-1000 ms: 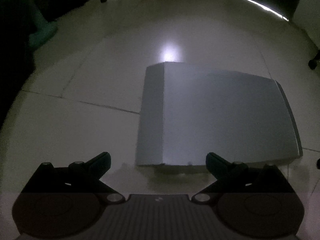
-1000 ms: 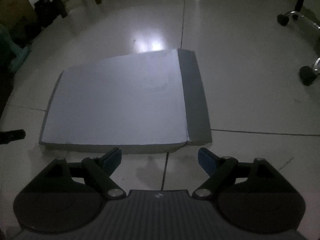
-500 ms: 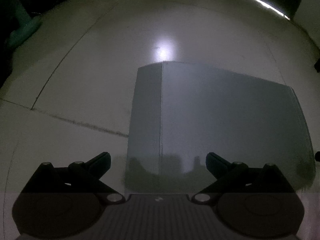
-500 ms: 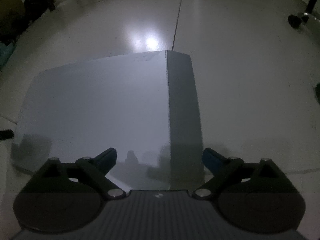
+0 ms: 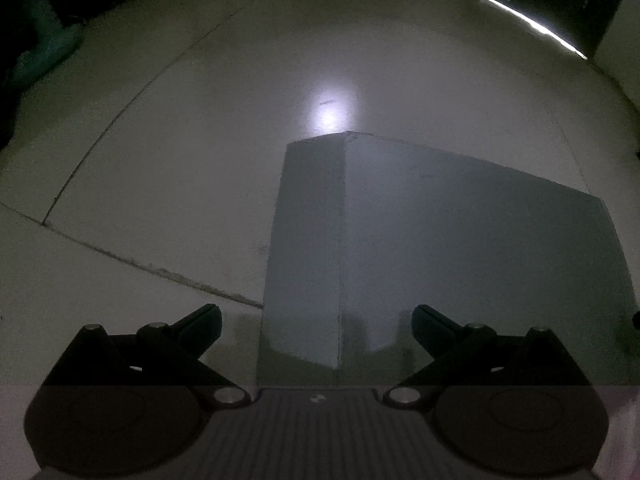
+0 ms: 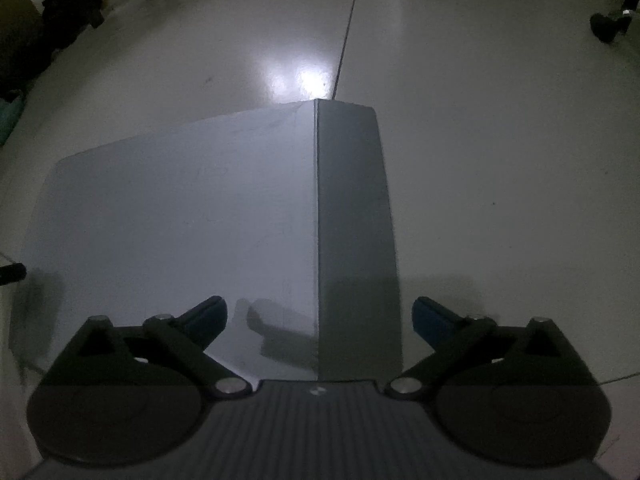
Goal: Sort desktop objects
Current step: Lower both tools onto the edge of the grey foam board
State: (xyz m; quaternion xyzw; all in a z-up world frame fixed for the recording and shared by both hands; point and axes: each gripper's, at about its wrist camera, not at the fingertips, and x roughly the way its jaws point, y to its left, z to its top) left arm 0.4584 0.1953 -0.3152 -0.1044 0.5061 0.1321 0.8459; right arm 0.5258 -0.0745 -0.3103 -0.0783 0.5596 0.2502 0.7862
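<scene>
Dimly lit, a pale grey-blue box (image 5: 460,248) is seen lying on the tiled floor (image 5: 180,140), its broad top face plain and matte, with a narrower, darker side panel met at a sharp vertical edge. A glare spot (image 6: 300,80) is reflected on the floor just beyond its far corner. Both the left hand-held gripper (image 5: 316,330) and the right hand-held gripper (image 6: 320,320) are spread wide, holding nothing, poised over the box's near edge.

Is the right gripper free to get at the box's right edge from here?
Probably yes: the right gripper is open and straddles the box at that edge, with nothing between them.
</scene>
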